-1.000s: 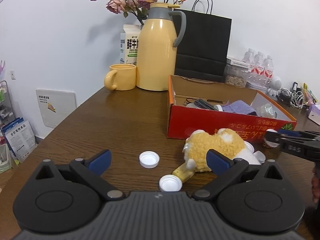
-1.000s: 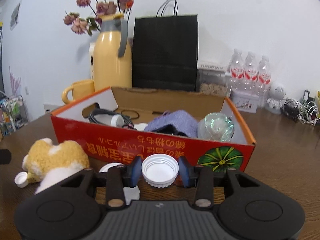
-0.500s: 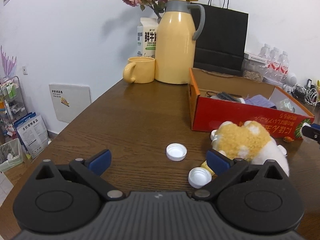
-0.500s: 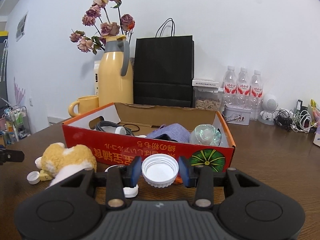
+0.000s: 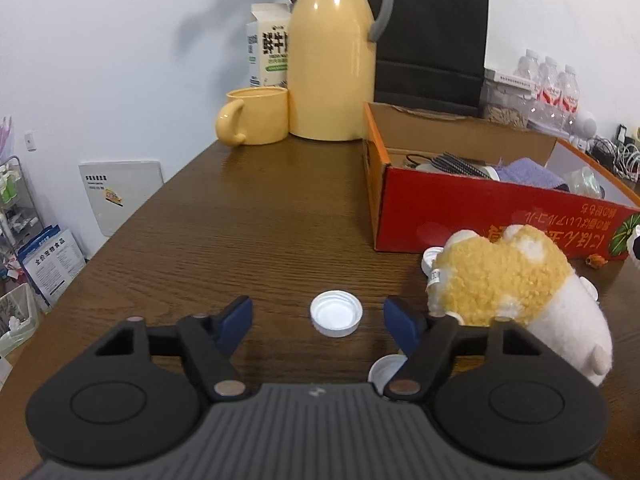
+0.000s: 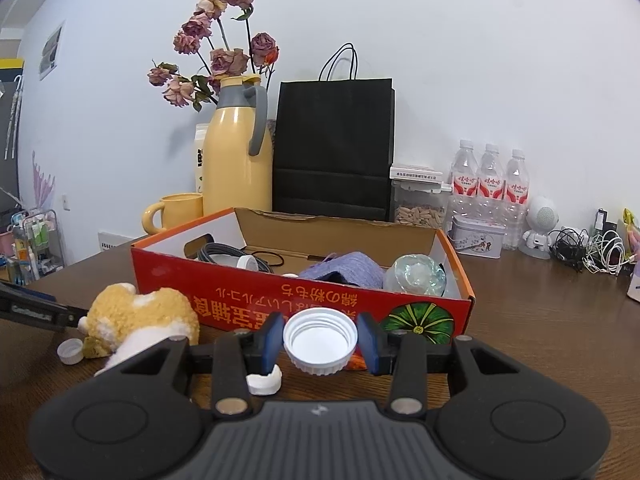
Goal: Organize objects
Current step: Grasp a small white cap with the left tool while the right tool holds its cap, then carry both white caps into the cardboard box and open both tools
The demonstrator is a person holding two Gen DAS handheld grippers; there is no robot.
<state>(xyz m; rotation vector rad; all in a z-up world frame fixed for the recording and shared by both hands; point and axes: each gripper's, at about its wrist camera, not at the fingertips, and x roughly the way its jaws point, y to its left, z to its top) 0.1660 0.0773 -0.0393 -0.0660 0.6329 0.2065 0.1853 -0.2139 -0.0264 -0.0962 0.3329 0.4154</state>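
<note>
In the left wrist view a white bottle cap [image 5: 336, 319] lies open side up on the brown table. It sits between the blue pads of my left gripper [image 5: 317, 315], whose jaws are closing; the pads stand clear of it on both sides. A second cap [image 5: 382, 372] lies partly hidden under its right finger, beside a yellow and white plush toy [image 5: 512, 292]. My right gripper [image 6: 321, 338] is shut on another white bottle cap [image 6: 320, 346], held in front of the red cardboard box [image 6: 248, 296]. The box holds a cable, purple cloth and a glass item.
A yellow thermos jug [image 5: 330, 60], yellow mug [image 5: 256, 116], milk carton and black paper bag [image 6: 334, 148] stand behind the box. Water bottles [image 6: 490, 184], a tin and tangled cables sit at the back right. Loose caps [image 6: 71, 351] lie near the toy. The table edge runs along the left.
My left gripper has swung over so the loose cap now lies centred between its jaws, which have narrowed. The right gripper drew back a little from the box, cap still held.
</note>
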